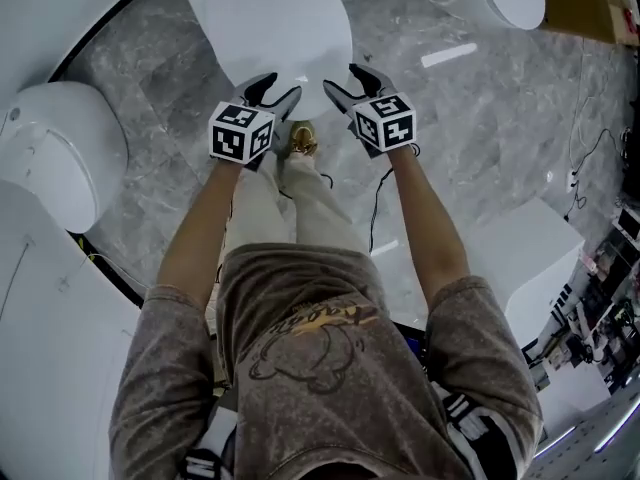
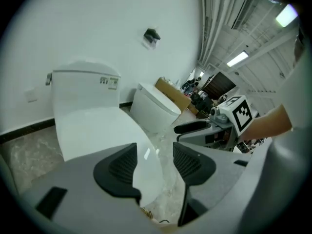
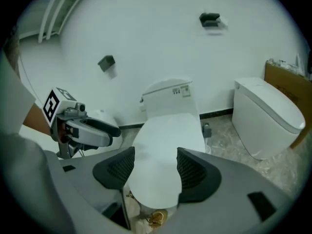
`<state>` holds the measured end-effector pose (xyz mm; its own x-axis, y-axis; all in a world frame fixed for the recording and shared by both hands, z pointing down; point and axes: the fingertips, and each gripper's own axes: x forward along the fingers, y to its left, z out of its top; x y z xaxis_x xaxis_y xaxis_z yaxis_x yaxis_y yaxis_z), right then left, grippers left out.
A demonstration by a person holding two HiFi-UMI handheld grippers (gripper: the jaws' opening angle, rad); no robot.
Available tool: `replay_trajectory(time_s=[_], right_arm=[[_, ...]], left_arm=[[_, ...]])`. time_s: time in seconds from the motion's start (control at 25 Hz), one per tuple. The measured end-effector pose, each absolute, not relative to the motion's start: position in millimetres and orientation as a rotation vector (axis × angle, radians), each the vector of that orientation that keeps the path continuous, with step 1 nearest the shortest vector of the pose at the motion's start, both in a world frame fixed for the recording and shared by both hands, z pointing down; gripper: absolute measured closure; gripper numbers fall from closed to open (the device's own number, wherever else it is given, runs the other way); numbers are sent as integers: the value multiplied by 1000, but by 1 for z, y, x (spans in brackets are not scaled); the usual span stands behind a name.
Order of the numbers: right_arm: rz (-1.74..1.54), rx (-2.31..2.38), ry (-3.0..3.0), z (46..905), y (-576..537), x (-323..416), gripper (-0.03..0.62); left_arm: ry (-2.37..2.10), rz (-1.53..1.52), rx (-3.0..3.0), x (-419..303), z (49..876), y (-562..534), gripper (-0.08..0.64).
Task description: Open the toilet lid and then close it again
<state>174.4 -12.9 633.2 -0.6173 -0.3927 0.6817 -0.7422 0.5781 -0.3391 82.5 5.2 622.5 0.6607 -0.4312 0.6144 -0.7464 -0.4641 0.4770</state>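
White glossy plastic forms the toilet lid point(image 3: 165, 145), which lies down flat over the bowl, directly in front of the boxy cistern point(image 3: 168, 99). The left gripper point(image 1: 277, 93) hovers over the left part of the lid's front edge and the right gripper point(image 1: 350, 85) over the right part; neither touches it. On both grippers the fingers point(image 3: 195, 172) stand apart with nothing clamped between them, and only the lid surface and the floor show through each gap. Likely faults from this position: the slick lid may slide off the pads if they bear on its curved top instead of hooking under the edge. A reach too deep may catch the seat together with the lid. Uneven lift between the two grippers may twist the lid at its hinges. A release partway down may let the lid slam onto the bowl. The lid is a smooth, elongated oval with a thin rounded front edge and no visible handle or recess. The finger pads are matt black with a ribbed face, set in grey housings. Grey veined stone with bright reflections makes up the floor point(image 1: 480, 118) around the lid. A gold-toned shoe point(image 1: 302, 141) shows just below the lid's front edge. A neighbouring toilet point(image 3: 265, 116), equally white and rounded, stands well to the right of the lid.
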Motion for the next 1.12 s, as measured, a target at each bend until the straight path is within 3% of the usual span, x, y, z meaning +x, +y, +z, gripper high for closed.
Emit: replay_trajectory(time_s=[0.68, 0.84, 0.92, 1.0, 1.12], right_arm=[[604, 1014, -2609, 339, -8, 136, 312], [493, 1070, -2691, 294, 14, 133, 458], [461, 1104, -2728, 282, 24, 133, 488], [403, 1141, -2765, 276, 33, 135, 541], [300, 1175, -2785, 276, 43, 133, 565]], left_arm=[[-1047, 342, 2421, 26, 321, 4, 324], [-1112, 274, 2471, 10, 287, 24, 352], [-1183, 251, 2479, -3, 282, 35, 414], [-1258, 232, 2481, -16, 281, 46, 521], [-1322, 177, 2470, -33, 282, 56, 551]])
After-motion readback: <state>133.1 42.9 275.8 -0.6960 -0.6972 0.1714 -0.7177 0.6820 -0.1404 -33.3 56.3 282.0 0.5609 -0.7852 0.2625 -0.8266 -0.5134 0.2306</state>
